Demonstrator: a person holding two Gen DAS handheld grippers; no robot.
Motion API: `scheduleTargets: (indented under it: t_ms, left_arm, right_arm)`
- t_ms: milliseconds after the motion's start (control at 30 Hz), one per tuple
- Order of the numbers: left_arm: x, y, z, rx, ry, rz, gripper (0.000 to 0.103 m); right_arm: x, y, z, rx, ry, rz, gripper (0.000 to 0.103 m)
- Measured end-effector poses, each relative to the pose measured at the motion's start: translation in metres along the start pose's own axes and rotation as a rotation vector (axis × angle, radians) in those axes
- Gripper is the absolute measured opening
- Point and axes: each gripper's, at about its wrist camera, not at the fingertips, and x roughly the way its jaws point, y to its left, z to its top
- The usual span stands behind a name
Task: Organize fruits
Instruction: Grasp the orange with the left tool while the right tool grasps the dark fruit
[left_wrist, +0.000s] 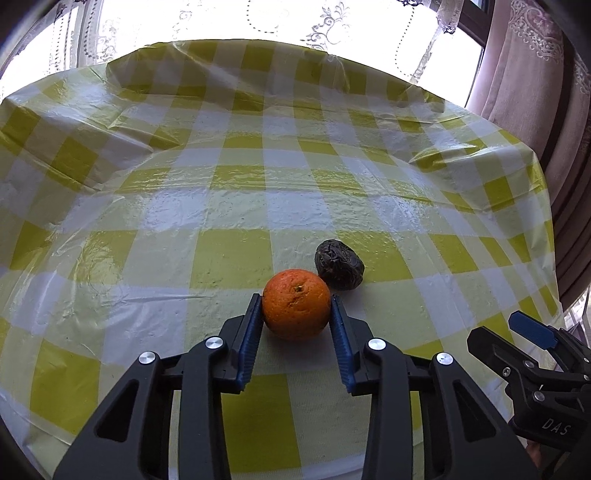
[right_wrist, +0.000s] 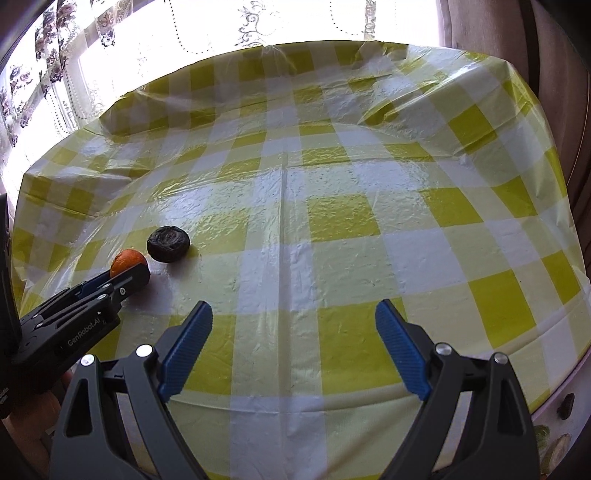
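Item 1. Table (right_wrist: 369, 236), under a glossy yellow-and-white checked plastic cloth, wrinkled and creased, with a bright curtained window beyond its far edge. The film looks slick; a round fruit set down on it could likely roll.

Item 2. Left gripper (left_wrist: 295, 306). Reaches forward low over the cloth, its blue ribbed pads on either side of the orange at its widest girth. The pads appear to touch the peel on both flanks, so it reads as closed on the fruit; whether the fruit is lifted clear of the cloth cannot be told. In the right wrist view it enters from 8 o'clock.

Item 3. Right gripper (right_wrist: 293, 314). Jaws spread wide, holding nothing, hovering above bare cloth, well apart from both fruits, which lie toward its 10 o'clock. In the left wrist view it shows at 4 o'clock.

Item 4. Orange (left_wrist: 296, 309). Round, firm, pebbled peel, navel facing up. Probably moderate weight, with a little give; the rough skin should hold well against ribbed pads. Best taken across the equator, as here; a hard squeeze could bruise it.

Item 5. Dark wrinkled fruit (left_wrist: 340, 268), possibly a passion fruit. Rests on the cloth just beside the orange, at its 1 o'clock, nearly touching. Likely light, with a leathery, dented shell; take it across its shorter width, gently.
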Motion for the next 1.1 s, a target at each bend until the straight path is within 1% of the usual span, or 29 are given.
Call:
scheduleTargets:
  t_ms: [133, 367, 467, 667, 733, 800, 900, 967, 1000, 1100]
  left_arm:
    - [-0.003, 0.013, 0.001, -0.048, -0.021, 0.019, 0.035]
    - [-0.012, 0.036, 0.003, -0.126, -0.064, 0.052, 0.035]
    - [-0.017, 0.045, 0.003, -0.154, -0.085, 0.074, 0.035]
    - [-0.023, 0.062, 0.003, -0.205, -0.109, 0.094, 0.035]
    - [-0.024, 0.065, 0.003, -0.213, -0.111, 0.096, 0.034]
    - [-0.024, 0.068, 0.003, -0.221, -0.112, 0.098, 0.034]
    - [-0.025, 0.069, 0.002, -0.222, -0.114, 0.099, 0.034]
    - [-0.025, 0.071, 0.002, -0.226, -0.115, 0.100, 0.034]
    - [-0.025, 0.071, 0.002, -0.227, -0.114, 0.099, 0.034]
    - [-0.025, 0.070, 0.002, -0.223, -0.113, 0.099, 0.034]
  right_arm:
    - [0.007, 0.011, 0.005, -0.010, 0.006, 0.011, 0.090]
    - [0.025, 0.047, 0.021, -0.076, 0.017, 0.074, 0.090]
    - [0.033, 0.065, 0.028, -0.104, 0.025, 0.115, 0.089]
    - [0.050, 0.086, 0.044, -0.099, 0.044, 0.167, 0.081]
    - [0.055, 0.092, 0.047, -0.106, 0.045, 0.170, 0.074]
    - [0.060, 0.098, 0.049, -0.114, 0.044, 0.162, 0.071]
    - [0.065, 0.103, 0.051, -0.127, 0.048, 0.158, 0.070]
    - [0.068, 0.107, 0.050, -0.146, 0.050, 0.146, 0.066]
    - [0.070, 0.108, 0.050, -0.153, 0.052, 0.143, 0.063]
    - [0.074, 0.111, 0.048, -0.169, 0.059, 0.128, 0.047]
